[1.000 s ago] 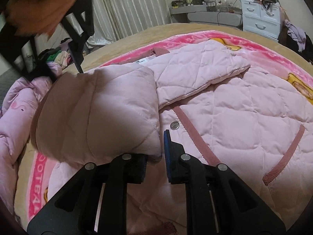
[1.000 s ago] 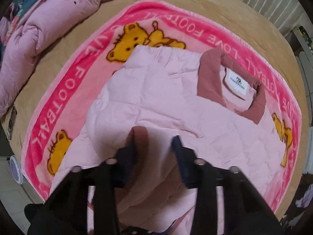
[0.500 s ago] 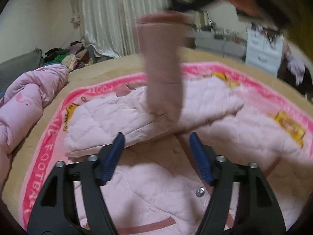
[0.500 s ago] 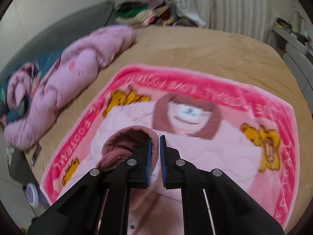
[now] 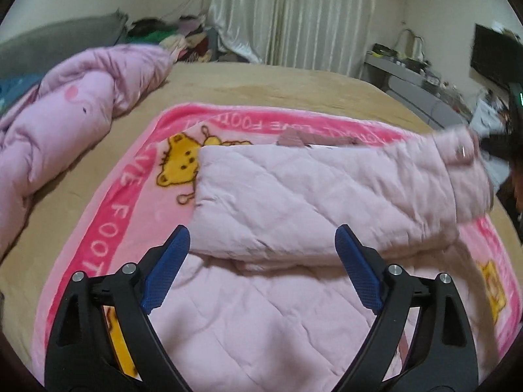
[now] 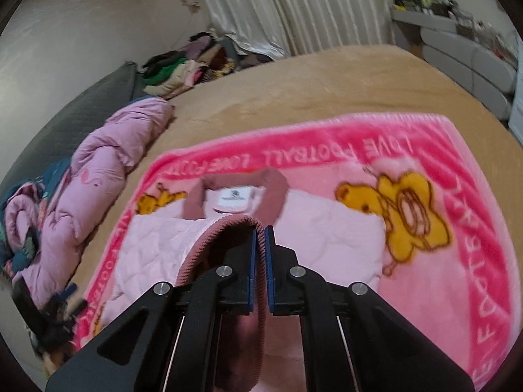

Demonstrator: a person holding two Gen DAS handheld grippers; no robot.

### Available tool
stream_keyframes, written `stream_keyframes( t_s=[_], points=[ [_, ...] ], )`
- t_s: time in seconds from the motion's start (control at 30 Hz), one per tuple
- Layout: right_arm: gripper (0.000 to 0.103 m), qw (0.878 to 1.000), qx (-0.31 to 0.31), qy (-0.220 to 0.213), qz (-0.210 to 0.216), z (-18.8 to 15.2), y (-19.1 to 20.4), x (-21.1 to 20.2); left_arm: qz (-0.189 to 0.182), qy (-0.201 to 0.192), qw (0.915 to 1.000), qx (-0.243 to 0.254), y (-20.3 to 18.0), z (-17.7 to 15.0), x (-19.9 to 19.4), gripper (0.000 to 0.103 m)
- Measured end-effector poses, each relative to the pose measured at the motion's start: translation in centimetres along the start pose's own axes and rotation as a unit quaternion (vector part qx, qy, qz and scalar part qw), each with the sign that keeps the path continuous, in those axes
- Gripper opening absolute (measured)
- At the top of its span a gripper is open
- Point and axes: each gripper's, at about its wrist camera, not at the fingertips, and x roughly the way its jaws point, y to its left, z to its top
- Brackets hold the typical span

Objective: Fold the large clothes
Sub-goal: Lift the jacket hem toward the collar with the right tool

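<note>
A pale pink quilted jacket [image 5: 294,202] lies on a pink bear-print blanket [image 5: 108,228] on the bed. One sleeve [image 5: 376,189] is stretched across its chest toward the right. My left gripper [image 5: 261,254] is open and empty, just above the jacket's near part. My right gripper [image 6: 260,245] is shut on the sleeve's ribbed dusty-pink cuff [image 6: 225,228] and holds it above the jacket. The jacket's collar with its white label [image 6: 233,196] shows beyond the cuff. The right gripper shows dimly at the right edge of the left wrist view [image 5: 490,150].
A bunched pink duvet [image 5: 65,124] lies along the bed's left side. The tan bedspread [image 6: 327,81] surrounds the blanket. Piled clothes [image 6: 183,65] sit by the curtains. A grey sofa and cluttered desk [image 6: 464,45] stand at the right.
My left gripper has let go of the jacket fold and opened wide. My right gripper has shut on the sleeve cuff and carried it rightward, stretching the sleeve across the jacket.
</note>
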Motion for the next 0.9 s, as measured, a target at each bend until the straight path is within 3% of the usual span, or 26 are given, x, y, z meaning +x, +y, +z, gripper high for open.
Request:
stream_keyframes(
  t_s=[0.1,0.2,0.27,0.33,0.53,0.73,0.8,0.87,0.9],
  points=[
    [0.006,1.0,0.02,0.005,-0.017,-1.0,-1.5,1.8,-0.003,0.009,0.9997,-0.024,1.7,0.6,1.6,0.083],
    [0.013,0.999,0.035,0.005,-0.039,-1.8,-2.5,2.7,-0.009,0.024,0.9993,-0.026,2.5,0.0,3.0,0.083],
    [0.039,0.998,0.045,-0.005,-0.039,-2.1,-3.3,2.5,-0.016,0.033,0.999,-0.025,2.7,-0.5,3.6,0.083],
    [0.054,0.996,0.077,-0.019,-0.042,-2.7,-4.5,1.6,-0.023,0.04,0.9986,-0.024,2.8,-0.6,4.1,0.083],
    [0.055,0.994,0.11,-0.015,0.0,-6.3,-4.3,0.5,-0.031,0.03,0.9988,-0.021,3.0,-0.2,4.6,0.083],
    [0.055,0.992,0.121,0.017,0.035,-10.0,-2.1,2.6,-0.027,0.008,0.9989,-0.036,4.4,0.0,5.5,0.083],
    [0.053,0.992,0.123,0.018,0.027,-10.6,-1.9,3.3,-0.028,0.007,0.9985,-0.046,4.9,0.0,5.7,0.083],
    [0.025,0.992,0.117,0.02,0.032,-10.8,-1.6,3.9,-0.031,0.002,0.9982,-0.051,5.0,-0.1,5.8,0.083],
    [0.018,0.994,0.107,0.018,0.026,-10.7,-1.3,3.9,-0.032,-0.003,0.998,-0.054,5.0,-0.1,5.8,0.083]
  ],
)
